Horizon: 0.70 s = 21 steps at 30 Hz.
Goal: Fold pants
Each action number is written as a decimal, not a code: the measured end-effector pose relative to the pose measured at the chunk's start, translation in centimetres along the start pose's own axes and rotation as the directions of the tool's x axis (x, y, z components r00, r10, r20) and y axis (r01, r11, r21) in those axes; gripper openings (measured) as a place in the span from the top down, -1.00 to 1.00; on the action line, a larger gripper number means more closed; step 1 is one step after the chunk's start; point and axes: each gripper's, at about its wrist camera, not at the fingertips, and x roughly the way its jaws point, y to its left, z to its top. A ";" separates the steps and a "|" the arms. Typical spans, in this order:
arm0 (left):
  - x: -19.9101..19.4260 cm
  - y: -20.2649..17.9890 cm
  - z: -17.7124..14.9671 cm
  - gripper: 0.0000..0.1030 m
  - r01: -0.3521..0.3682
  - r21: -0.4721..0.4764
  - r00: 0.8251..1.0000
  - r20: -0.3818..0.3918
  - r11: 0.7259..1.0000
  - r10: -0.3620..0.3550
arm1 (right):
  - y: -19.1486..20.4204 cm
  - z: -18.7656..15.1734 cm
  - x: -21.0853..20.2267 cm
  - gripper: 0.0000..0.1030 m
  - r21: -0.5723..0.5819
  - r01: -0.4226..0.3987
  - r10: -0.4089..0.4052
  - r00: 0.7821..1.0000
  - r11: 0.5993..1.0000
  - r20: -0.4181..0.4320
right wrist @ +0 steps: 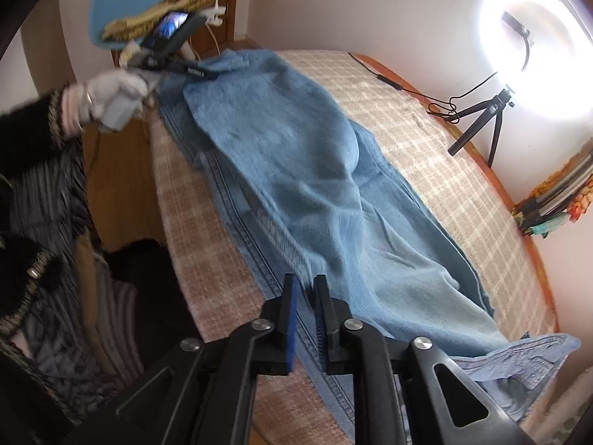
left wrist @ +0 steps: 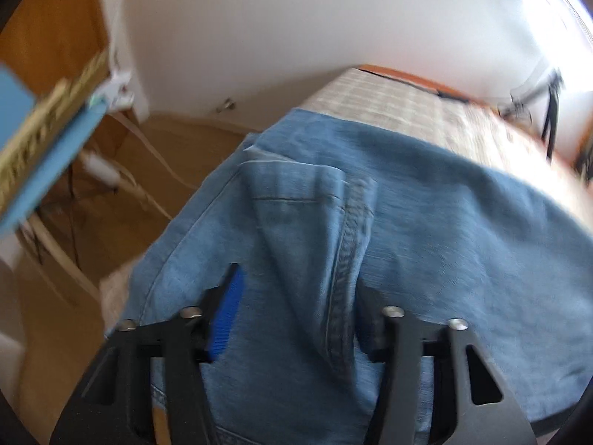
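Observation:
Light blue denim pants (right wrist: 296, 155) lie lengthwise on a table with a checked cloth (right wrist: 437, 170), one leg folded over the other. In the right wrist view my right gripper (right wrist: 305, 291) hovers over the near side seam, its jaws a narrow gap apart with denim showing below them. At the far end a gloved hand (right wrist: 111, 96) holds my left gripper (right wrist: 192, 70) at the pants' far edge. In the left wrist view the left gripper (left wrist: 296, 296) stands open just above the pants (left wrist: 426, 222), a raised seam fold lying between its fingers without being pressed.
A lit ring light (right wrist: 533, 48) on a small tripod (right wrist: 485, 126) stands at the table's far right, with a black cable (right wrist: 407, 89) trailing over the cloth. A blue chair (right wrist: 126, 3) and white cords (left wrist: 122, 181) sit beyond the far end, above the wooden floor (left wrist: 192, 141).

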 end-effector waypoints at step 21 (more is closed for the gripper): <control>0.8 8.8 -0.7 0.62 0.286 -0.460 0.954 0.053 0.840 -0.296 | -4.8 26.4 15.6 0.17 0.084 -0.280 0.265 0.951 0.956 0.159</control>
